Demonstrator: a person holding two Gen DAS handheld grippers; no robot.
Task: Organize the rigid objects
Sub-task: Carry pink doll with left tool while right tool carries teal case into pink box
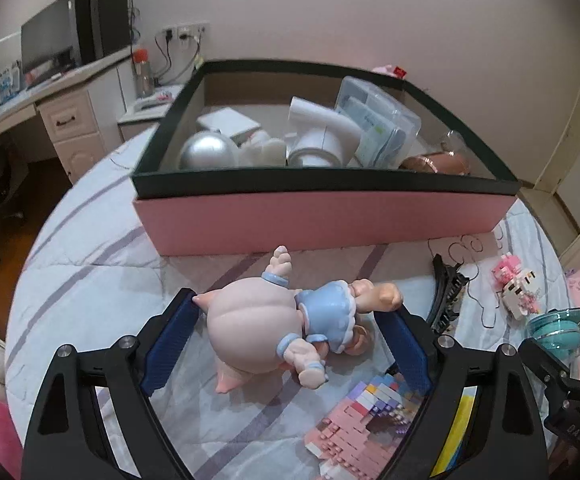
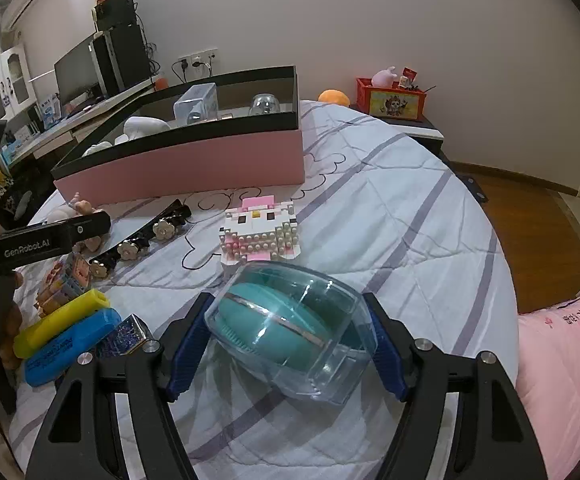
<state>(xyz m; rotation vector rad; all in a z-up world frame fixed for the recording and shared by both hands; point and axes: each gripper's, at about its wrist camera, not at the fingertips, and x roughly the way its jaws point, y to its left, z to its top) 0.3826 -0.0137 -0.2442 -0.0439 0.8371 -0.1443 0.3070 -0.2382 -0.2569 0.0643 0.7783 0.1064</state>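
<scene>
Doll: figurine in blue dress [image 1: 290, 328] lies on the bed [image 1: 90, 272], just before the pink box [image 1: 321, 216].
Left gripper [image 1: 293, 332]: spread, straddling the doll; whether its pads touch, I cannot tell.
Right gripper [image 2: 290, 340]: pinching a clear case [image 2: 290, 332] holding a teal item.
Nearby: block cat [image 2: 260, 232], hair clips [image 2: 138, 240], highlighters [image 2: 66, 336].

Right gripper [image 2: 290, 344] jaws clamp clear case [image 2: 301, 332] over quilt [image 2: 389, 216].
</scene>
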